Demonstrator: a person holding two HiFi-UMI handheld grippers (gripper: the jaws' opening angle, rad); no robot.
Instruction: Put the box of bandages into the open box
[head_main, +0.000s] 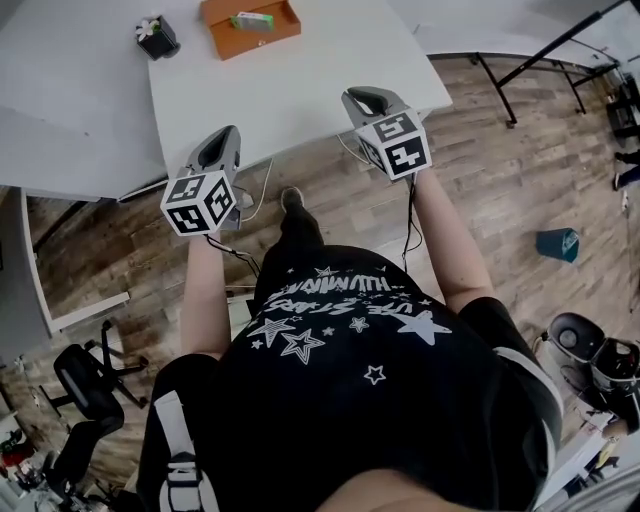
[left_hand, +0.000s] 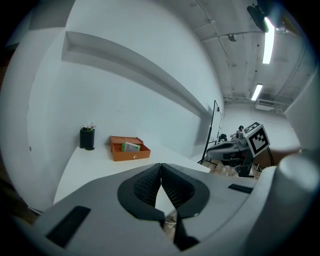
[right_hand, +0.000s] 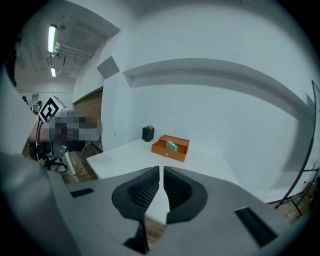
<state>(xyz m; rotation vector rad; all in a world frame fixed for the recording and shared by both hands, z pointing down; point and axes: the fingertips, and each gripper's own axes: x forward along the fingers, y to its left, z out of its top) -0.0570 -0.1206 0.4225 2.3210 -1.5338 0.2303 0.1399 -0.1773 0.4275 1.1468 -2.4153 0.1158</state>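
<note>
An open orange box (head_main: 250, 27) stands at the far side of the white table (head_main: 300, 90). A green and white box of bandages (head_main: 252, 20) lies inside it. My left gripper (head_main: 222, 138) hangs over the floor, short of the table's near edge, its jaws shut and empty. My right gripper (head_main: 364, 98) is over the table's near edge, also shut with nothing held. The left gripper view shows its jaws (left_hand: 160, 165) closed, with the orange box (left_hand: 129, 150) and bandage box (left_hand: 131, 147) far ahead. In the right gripper view the gripper (right_hand: 161, 170) faces the orange box (right_hand: 170, 148) and bandage box (right_hand: 171, 146).
A black pen holder (head_main: 157, 37) stands left of the orange box. A second white table (head_main: 60, 120) adjoins at the left. On the wood floor are a black chair (head_main: 85, 385), a teal bin (head_main: 558, 243) and black stand legs (head_main: 540, 70).
</note>
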